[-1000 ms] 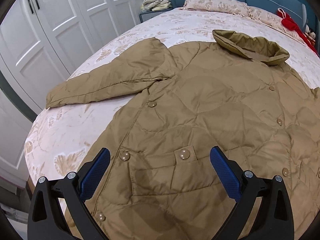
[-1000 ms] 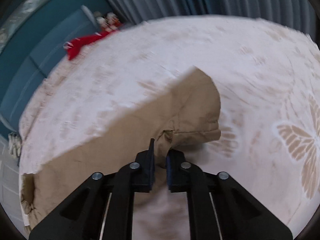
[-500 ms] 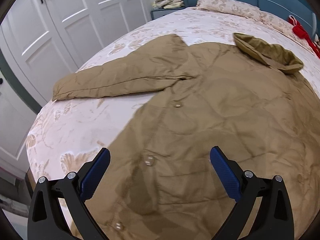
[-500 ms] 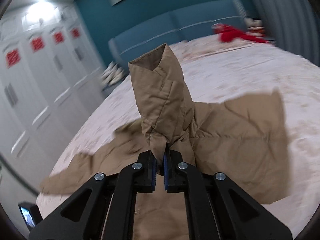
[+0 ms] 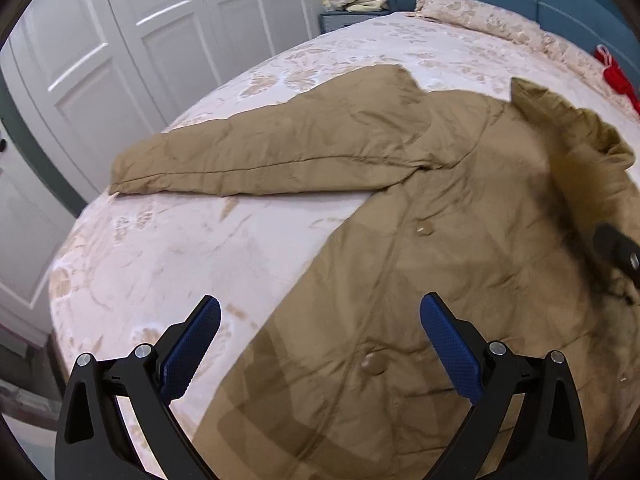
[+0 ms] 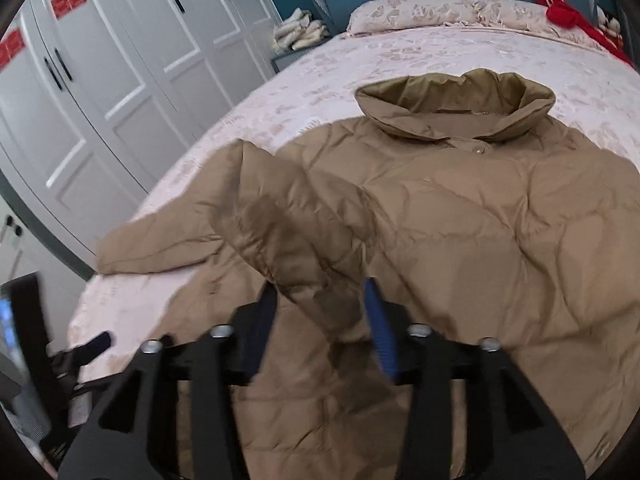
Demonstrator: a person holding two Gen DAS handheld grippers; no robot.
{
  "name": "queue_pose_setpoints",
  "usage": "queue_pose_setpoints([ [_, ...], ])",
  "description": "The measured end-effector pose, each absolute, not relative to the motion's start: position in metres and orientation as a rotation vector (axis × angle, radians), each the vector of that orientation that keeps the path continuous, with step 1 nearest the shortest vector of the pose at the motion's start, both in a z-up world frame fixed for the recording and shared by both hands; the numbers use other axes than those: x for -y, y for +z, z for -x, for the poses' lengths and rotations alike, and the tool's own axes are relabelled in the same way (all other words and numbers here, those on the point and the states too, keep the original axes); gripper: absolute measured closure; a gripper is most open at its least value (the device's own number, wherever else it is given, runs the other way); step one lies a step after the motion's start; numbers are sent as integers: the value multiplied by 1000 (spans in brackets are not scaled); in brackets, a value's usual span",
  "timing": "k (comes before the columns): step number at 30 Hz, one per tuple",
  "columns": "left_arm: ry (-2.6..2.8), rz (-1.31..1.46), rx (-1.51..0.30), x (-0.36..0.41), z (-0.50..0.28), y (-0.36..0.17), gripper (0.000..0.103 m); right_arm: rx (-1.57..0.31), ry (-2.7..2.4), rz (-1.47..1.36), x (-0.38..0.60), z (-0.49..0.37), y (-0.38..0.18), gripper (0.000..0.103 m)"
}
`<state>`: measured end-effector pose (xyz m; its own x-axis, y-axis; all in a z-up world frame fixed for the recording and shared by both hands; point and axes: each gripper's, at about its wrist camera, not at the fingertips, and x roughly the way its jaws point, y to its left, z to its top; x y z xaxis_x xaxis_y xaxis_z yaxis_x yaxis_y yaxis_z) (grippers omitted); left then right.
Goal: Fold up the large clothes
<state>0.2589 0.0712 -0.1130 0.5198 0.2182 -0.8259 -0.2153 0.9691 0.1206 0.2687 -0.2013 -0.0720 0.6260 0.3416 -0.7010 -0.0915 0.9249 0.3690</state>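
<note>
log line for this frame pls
right tool: just opening, folded sleeve between jaws, unpressed | left tool: open, empty, over jacket edge

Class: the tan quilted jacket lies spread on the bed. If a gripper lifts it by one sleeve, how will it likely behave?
The jacket would probably sag and trail, since its folded sleeve drapes limply. Its puffy quilting suggests it is light for its size. The smooth, slightly shiny shell may slip between pads.

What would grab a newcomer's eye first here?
A big tan quilted coat spread across the floral bed, collar toward the pillows. One sleeve is folded over the coat's front and lies between the right gripper jaws, which have just been opening. The other sleeve stretches toward the white wardrobe.
</note>
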Motion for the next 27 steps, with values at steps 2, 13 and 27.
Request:
queue_pose_setpoints([
  [2,212,23,-982,-66,-264,-106,5,-831,221,-341,217,-250,-61,48],
  [13,-17,460,-1114,-35,-324,-109,5,-803,-128,-564,355,-201,-75,46],
  [27,-63,447,-1063,-30,-344,-99,100,-664,-212,-967,466,-238,-111,101],
])
